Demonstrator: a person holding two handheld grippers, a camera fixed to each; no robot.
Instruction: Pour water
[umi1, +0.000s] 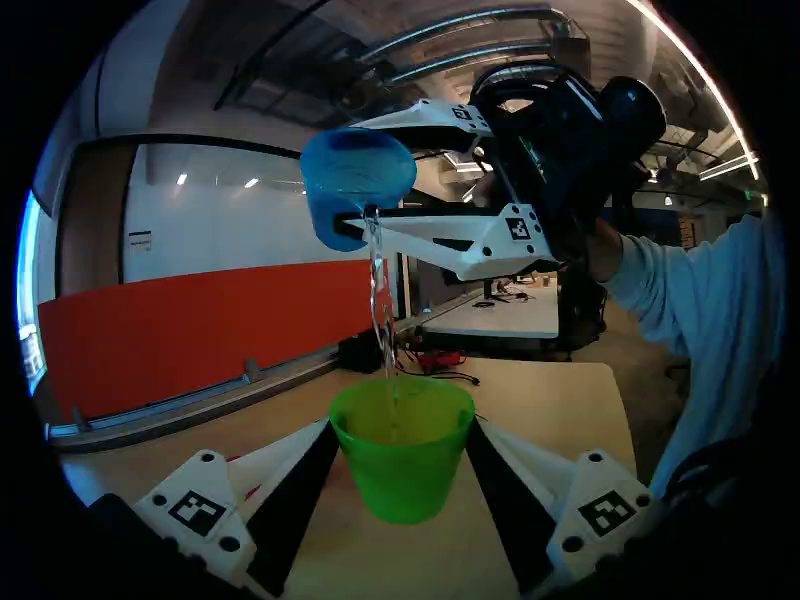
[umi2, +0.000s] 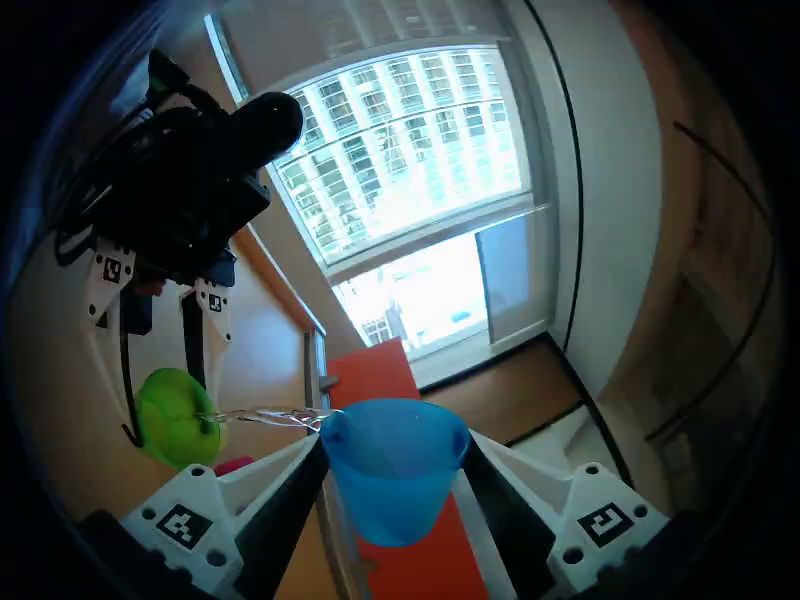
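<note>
Left gripper view: left gripper (umi1: 400, 432) clamps green cup (umi1: 402, 470) over table (umi1: 560, 400).
Right gripper (umi2: 392, 445): clamps tilted blue cup (umi2: 395, 475) above.
Risk: stream (umi1: 380, 300) misses rim if either cup drifts.

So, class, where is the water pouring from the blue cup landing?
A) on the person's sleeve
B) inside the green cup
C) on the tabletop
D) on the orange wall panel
B: the stream of water leaves the lip of the tilted blue cup and drops straight into the open mouth of the green cup below it.
</note>
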